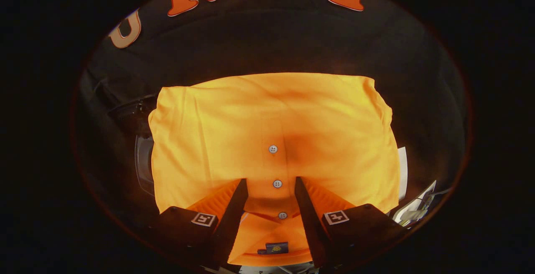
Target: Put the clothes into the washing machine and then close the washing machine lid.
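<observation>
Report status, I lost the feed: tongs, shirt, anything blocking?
Tongs open, astride collar placket. Orange shirt lying folded flat, not gripped. Nothing on top of it.

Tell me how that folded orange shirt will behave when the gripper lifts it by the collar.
The shirt is thin cloth, so it will likely unfold and hang limp. It looks light. The open gripper straddles its buttons, so the fingers may slip.

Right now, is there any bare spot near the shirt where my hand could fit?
Little. The folded orange polo shirt spreads wide ahead, and the open gripper straddles its collar and buttons. Dark gaps remain beyond its far edge toward the wall and along its left side. Right of the shirt, white papers crowd in.
</observation>
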`<state>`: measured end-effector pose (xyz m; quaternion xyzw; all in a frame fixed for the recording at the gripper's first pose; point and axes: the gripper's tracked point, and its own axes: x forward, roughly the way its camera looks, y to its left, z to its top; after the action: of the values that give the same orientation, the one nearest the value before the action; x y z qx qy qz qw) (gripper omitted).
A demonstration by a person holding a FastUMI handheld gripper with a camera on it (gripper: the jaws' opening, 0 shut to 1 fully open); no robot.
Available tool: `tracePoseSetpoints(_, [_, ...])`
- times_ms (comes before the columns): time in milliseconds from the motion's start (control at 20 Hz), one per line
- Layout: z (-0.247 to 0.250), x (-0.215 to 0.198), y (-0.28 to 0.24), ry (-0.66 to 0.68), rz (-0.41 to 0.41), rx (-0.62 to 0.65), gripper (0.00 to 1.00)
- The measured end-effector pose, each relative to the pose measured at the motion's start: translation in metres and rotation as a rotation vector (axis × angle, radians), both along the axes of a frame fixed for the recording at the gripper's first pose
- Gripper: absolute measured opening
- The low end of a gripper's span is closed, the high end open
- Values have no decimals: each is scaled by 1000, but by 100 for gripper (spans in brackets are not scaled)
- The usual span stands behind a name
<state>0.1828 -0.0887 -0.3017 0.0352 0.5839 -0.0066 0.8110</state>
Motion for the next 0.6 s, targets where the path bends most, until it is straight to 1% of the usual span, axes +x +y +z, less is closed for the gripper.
tracePoseSetpoints(50, [1,0,-1,6,-3,0,74])
tracePoseSetpoints(100, [0,2,-2,2,-1,0,74])
tracePoseSetpoints(150, [2,5,-6,-4,-2,-4,63])
tracePoseSetpoints(200, [1,5,-5,-8,-26,1,51])
tracePoseSetpoints(250, [5,5,-4,-17,-24,0,40])
tracePoseSetpoints(350, [6,11,-4,-41,-53,-1,17])
tracePoseSetpoints(400, [6,15,-5,-49,-54,0,17])
tracePoseSetpoints(450, [5,16,-6,-67,-76,1,11])
tracePoseSetpoints(600, [7,15,-6,-128,-87,19,9])
